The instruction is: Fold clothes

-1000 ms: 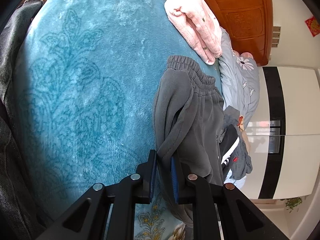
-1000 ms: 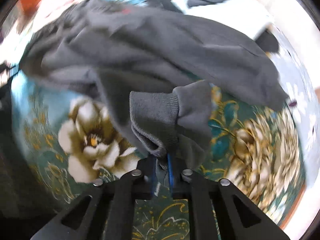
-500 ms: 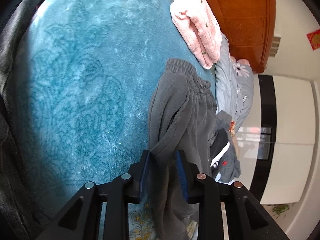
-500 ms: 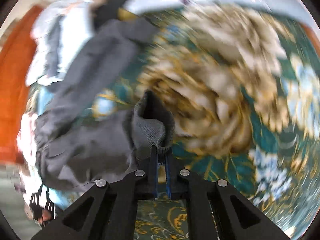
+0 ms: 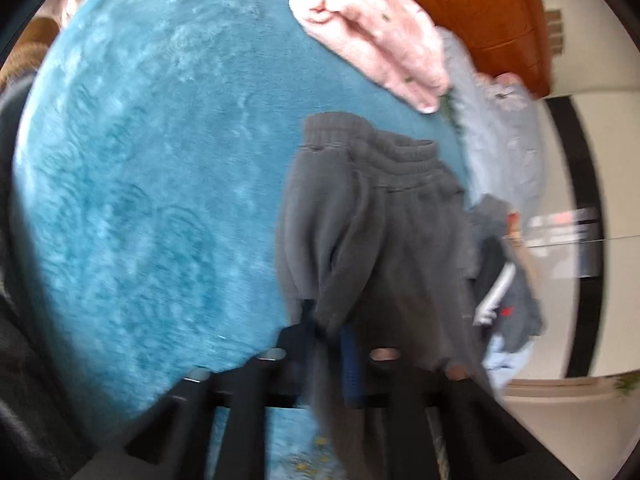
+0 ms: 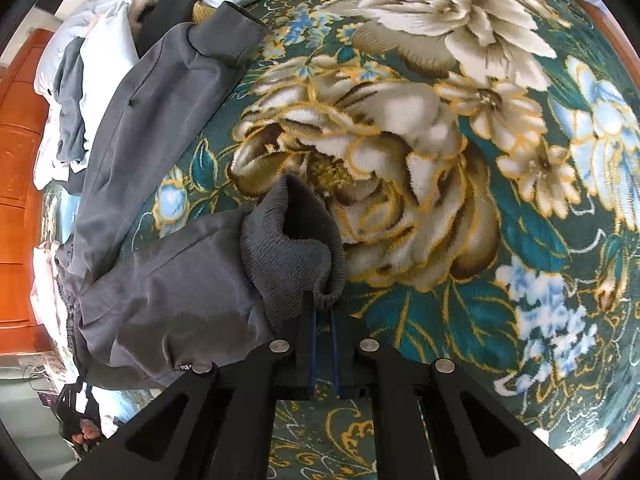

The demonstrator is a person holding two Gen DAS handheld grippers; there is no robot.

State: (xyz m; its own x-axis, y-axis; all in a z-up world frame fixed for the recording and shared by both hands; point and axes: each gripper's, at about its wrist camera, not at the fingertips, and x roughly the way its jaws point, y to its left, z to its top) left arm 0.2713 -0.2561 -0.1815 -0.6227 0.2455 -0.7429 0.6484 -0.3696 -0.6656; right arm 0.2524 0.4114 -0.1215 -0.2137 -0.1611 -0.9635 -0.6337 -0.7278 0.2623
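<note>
Two sets of tongs grip one pair of dark grey fleece sweatpants (image 5: 384, 240) with an elastic waistband and ribbed cuffs. The left tongs (image 5: 326, 332) are clamped on a fold of the grey cloth below the waistband, which lies on the plush teal patterned blanket (image 5: 152, 184) with a folded pink fleece garment (image 5: 372, 28) just beyond it. The right tongs (image 6: 323, 312) are pressed together on the ribbed cuff (image 6: 292, 252) of one leg; the other leg's cuff (image 6: 228, 36) lies on the blanket's big cream flowers, farther from the tongs. The sweatpants stretch across the blanket from waistband to cuffs, rumpled and part lifted.

The step in hand looks like laying the held leg onto the other. To do it well, both tongs should keep the cloth taut between them, carry the held cuff across until it meets the far cuff, match the seams, then lower flat before letting go, so no crease is trapped.
</note>
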